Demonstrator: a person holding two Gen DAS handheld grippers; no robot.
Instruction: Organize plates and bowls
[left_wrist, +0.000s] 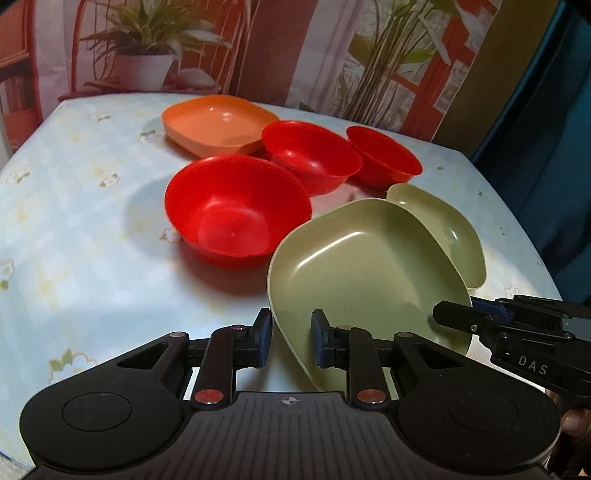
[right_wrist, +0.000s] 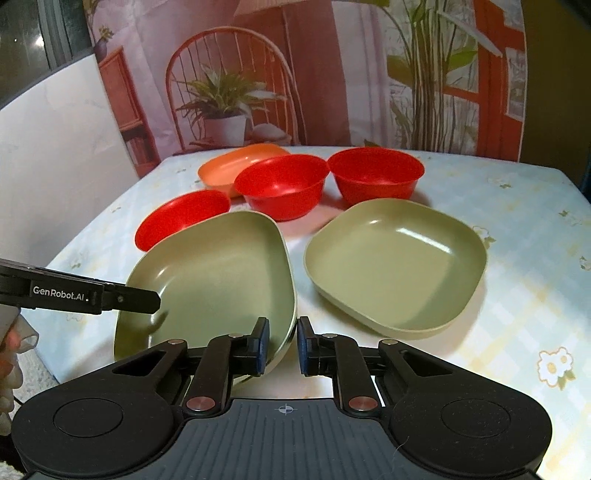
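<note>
Behind our table (right_wrist: 517, 258), with its pale flowered cloth, hangs a backdrop printed with plants and a chair. We grip the near green plate (right_wrist: 207, 273) with both tools: the left gripper (left_wrist: 291, 338) is clamped on its near rim, the right gripper (right_wrist: 282, 343) clamped on its opposite rim, and the plate is tilted. A second green plate (right_wrist: 395, 266) lies flat just beside it. Three red bowls (right_wrist: 282, 186) and an orange plate (right_wrist: 221, 173) sit toward the far edge.
</note>
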